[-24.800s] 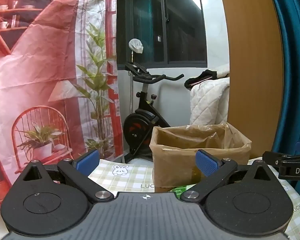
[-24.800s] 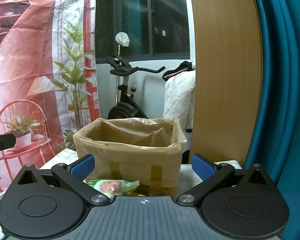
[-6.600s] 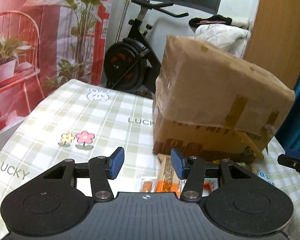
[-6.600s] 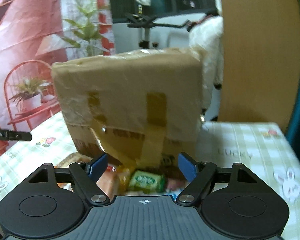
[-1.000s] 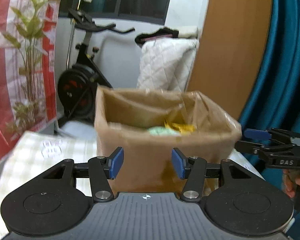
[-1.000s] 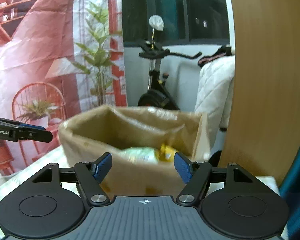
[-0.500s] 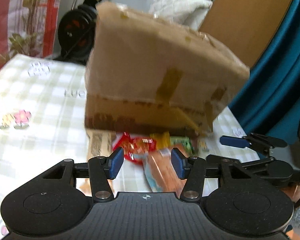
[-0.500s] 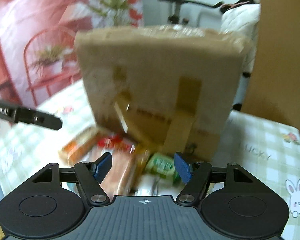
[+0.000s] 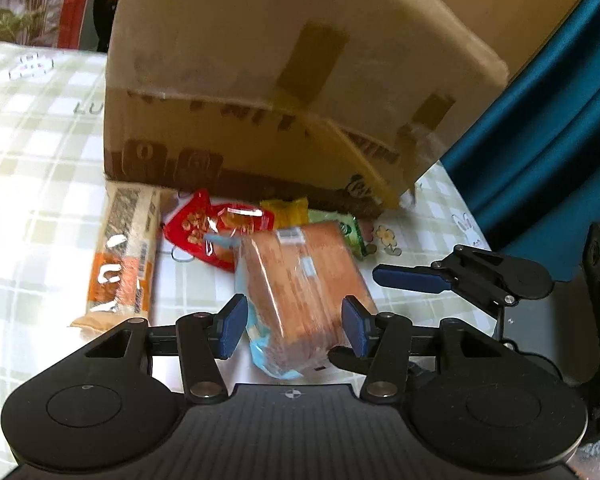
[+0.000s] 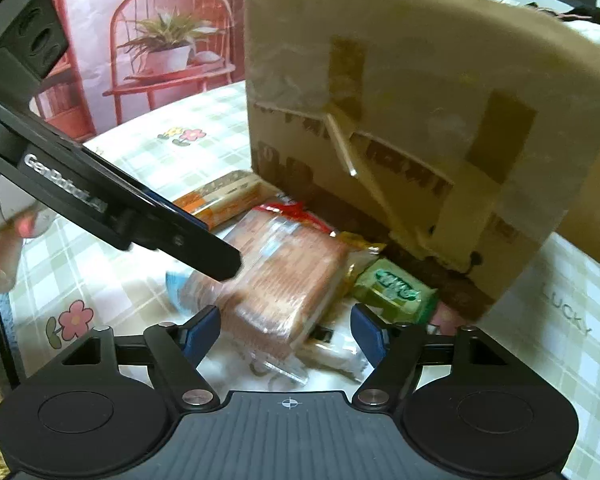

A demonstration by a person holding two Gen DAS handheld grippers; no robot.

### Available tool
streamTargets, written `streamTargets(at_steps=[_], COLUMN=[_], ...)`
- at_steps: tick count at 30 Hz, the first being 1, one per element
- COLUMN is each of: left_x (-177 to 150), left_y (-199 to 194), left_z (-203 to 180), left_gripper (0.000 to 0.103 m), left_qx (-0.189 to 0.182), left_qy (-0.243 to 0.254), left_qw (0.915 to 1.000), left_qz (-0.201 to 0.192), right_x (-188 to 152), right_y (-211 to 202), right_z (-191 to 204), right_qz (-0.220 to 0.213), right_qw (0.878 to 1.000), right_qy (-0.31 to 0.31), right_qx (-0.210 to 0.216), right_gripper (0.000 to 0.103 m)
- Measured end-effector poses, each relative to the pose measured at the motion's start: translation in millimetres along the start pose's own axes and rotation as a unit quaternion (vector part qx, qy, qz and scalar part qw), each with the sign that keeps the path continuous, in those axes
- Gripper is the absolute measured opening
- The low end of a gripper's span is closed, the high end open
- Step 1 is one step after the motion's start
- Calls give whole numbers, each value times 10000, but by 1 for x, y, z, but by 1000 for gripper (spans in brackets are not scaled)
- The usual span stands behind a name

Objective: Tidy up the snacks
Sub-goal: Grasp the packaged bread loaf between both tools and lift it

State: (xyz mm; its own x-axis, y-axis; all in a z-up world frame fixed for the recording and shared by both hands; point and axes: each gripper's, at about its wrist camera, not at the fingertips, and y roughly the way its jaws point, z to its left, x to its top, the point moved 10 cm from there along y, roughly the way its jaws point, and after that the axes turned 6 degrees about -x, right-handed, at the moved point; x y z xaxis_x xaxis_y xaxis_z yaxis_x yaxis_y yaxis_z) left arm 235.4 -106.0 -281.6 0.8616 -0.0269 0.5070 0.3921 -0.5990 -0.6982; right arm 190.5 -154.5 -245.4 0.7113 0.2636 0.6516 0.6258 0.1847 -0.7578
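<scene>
Checked tablecloth [image 9: 40, 184] covers the table where our snacks lie loose in front of the cardboard box [image 9: 260, 80]: a bread loaf [image 9: 304, 292], a red packet [image 9: 216, 236], a long orange pack [image 9: 124, 256], a green packet [image 10: 396, 288]. Our left gripper [image 9: 292, 320] straddles the loaf, jaws apart, gripping nothing. Our right gripper [image 10: 286, 330] is likewise open and empty. Nothing looks sorted yet; all of it seems left to do.

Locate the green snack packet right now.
In the right wrist view, the green snack packet lies on the checked tablecloth at the foot of the cardboard box, just right of the wrapped bread loaf.
</scene>
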Motion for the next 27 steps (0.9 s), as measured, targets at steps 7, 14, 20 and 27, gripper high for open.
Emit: streamTargets(at_steps=[7, 14, 20, 27], left_x=[-6, -6, -9, 6], left_y=[17, 11, -11, -55], left_z=[7, -8, -16, -31], left_gripper=[56, 51, 51, 51], left_qx=[-280, -189, -86, -24], left_qy=[-244, 274, 383, 593], left_qw=[9993, 9994, 9991, 9963], left_qz=[-49, -3, -188, -628], right_x=[-4, -1, 6, 32], right_y=[10, 0, -16, -44], right_z=[6, 9, 18, 23], right_qz=[-45, -150, -361, -778], right_qw=[9995, 9992, 9988, 9969], right_qy=[184, 289, 281, 137], right_qx=[251, 216, 195, 55], right_gripper=[60, 56, 55, 55])
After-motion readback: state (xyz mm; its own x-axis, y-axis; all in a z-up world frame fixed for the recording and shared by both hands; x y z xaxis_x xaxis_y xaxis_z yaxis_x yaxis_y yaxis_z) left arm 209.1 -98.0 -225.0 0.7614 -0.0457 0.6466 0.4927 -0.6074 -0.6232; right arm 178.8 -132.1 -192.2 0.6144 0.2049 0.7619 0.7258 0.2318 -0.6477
